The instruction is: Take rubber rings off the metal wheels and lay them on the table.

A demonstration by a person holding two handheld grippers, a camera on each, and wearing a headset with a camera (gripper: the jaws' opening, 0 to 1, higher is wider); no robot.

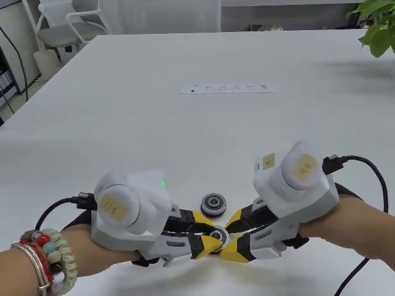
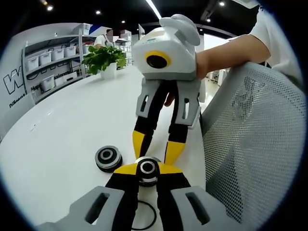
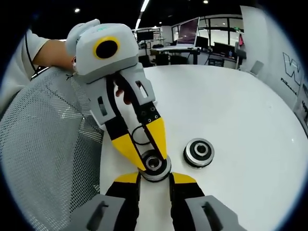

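While left gripper clamps the wheel at its tips, right gripper straddles the rim, jaws apart, bite unclear. Hook the rubber ring and peel outward, left held firm.

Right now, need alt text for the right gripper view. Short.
Two hand-held grippers meet at a metal wheel on a white table: the right hand-held gripper from the bottom, the left hand-held gripper from the upper left. A second wheel lies apart to its right; a mesh chair back stands at left.
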